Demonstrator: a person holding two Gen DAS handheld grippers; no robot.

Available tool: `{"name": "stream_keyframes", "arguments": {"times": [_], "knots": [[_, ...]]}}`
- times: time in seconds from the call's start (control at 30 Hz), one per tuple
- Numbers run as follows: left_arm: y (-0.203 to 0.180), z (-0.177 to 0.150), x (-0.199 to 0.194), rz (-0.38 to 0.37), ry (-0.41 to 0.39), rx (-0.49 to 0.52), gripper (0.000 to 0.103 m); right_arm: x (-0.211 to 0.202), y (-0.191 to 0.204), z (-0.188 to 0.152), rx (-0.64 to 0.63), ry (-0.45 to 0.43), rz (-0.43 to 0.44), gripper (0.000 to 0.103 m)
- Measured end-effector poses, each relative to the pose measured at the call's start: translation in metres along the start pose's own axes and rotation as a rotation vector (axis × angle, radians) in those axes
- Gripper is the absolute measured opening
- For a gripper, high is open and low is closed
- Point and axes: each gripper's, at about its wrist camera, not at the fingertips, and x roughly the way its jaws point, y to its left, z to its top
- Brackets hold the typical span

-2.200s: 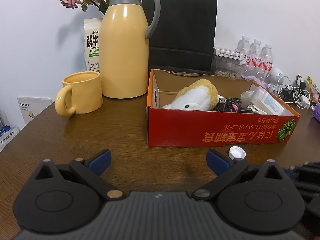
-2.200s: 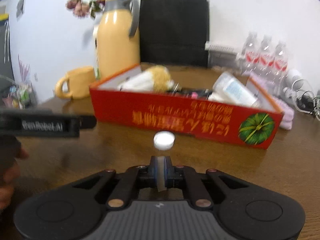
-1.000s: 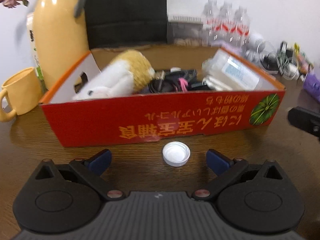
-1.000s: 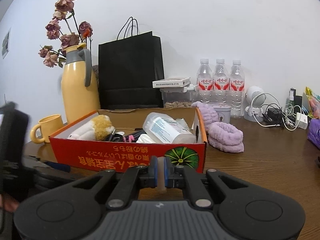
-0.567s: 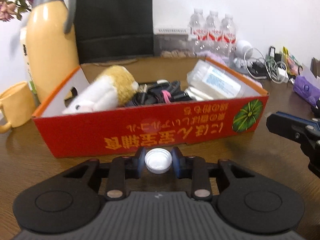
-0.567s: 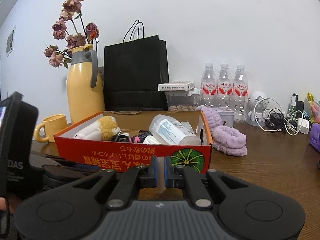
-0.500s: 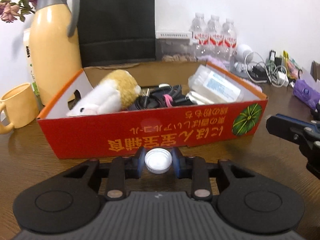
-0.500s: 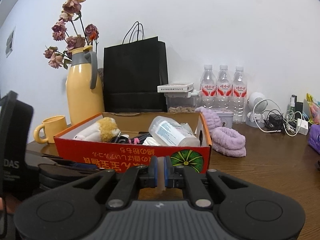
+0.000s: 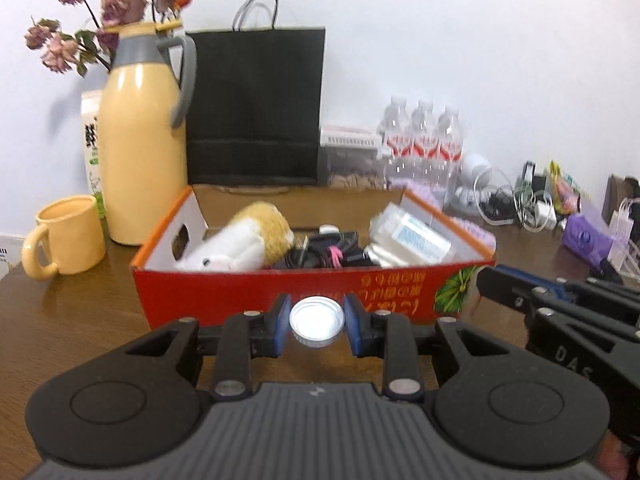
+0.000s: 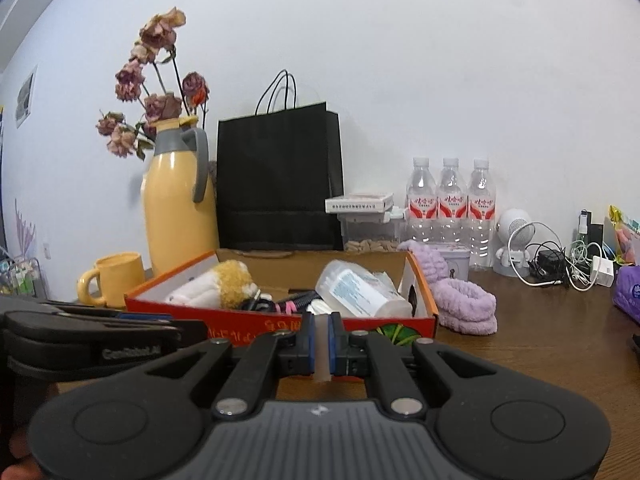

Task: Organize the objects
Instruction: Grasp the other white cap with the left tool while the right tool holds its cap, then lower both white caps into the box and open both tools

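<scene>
Brown wood bench [image 9: 72, 332] carries everything I see, so I start there and work down. Along its far edge stand a black paper bag [image 9: 256, 108], a yellow thermos jug [image 9: 140, 148] with dried flowers behind it, a yellow mug [image 9: 68, 236] toward the left edge and three water bottles [image 10: 450, 196] toward the right.

Nearer me sits the red cardboard box [image 9: 248, 292], open-topped, its long axis running left to right across the bench. Inside lie a plush toy [image 9: 244, 244] at the left end, a tangle of dark cables [image 9: 324, 250] in the middle and a clear plastic container [image 9: 412, 236] at the right end.

My right gripper [image 10: 322, 350] has its jaws pressed together on a thin pale strip; I cannot tell what it is. It hovers at the box's right front corner.

My left gripper [image 9: 316, 322] is clamped on the white bottle cap [image 9: 317, 322], its pads pressing each side, the jaws having just been closing on it. The cap is off the bench and level in the grip, just short of the box's front wall. Judging by that, the box opening lies straight ahead and slightly above the cap, so the left hand is the one to carry it over the wall and let go among the cables.
</scene>
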Motion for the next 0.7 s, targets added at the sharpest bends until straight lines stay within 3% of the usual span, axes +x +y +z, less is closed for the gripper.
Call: {"name": "stream_keyframes", "arguments": {"times": [0.3,0.7], "knots": [[0.02,0.037,-0.007,0.001,-0.1,-0.048,0.029,0.018,0.012,0.03,-0.008,-0.073,-0.002,0.005],[0.047,0.075,0.058,-0.006,-0.113,-0.06,0.03,0.103,0.021,0.055,0.008,-0.067,0.038,0.005]]}}
